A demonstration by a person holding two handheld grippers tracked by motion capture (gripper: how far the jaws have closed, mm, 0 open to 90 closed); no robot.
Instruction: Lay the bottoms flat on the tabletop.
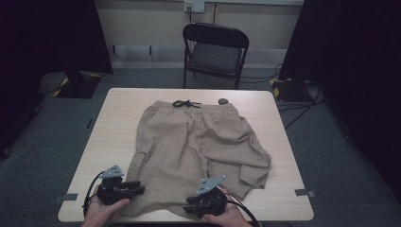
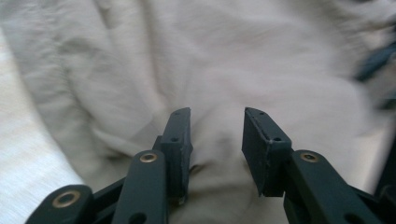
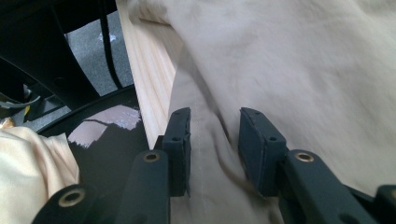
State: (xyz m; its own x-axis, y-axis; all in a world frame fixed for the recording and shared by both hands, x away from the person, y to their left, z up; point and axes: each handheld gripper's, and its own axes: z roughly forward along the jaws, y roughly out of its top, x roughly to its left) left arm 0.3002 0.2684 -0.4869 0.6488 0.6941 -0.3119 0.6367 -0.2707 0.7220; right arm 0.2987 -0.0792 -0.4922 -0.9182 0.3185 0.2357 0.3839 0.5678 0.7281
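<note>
Two black grippers hover at the near hems of crumpled beige fabric shorts [image 1: 198,142] on a pale wooden table [image 1: 108,137]. The left gripper [image 2: 217,135] and the right gripper [image 3: 212,140] both stand with jaws apart, pressing on nothing

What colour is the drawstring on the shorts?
Black drawstring, tied at the waistband of the tan fabric shorts; clearest in the high view.

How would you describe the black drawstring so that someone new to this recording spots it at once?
On the wooden table lie tan shorts, waistband toward the folding chair. The drawstring sits at the middle of that waistband, a small black bow, unlike the round grey thing beside it.
</note>
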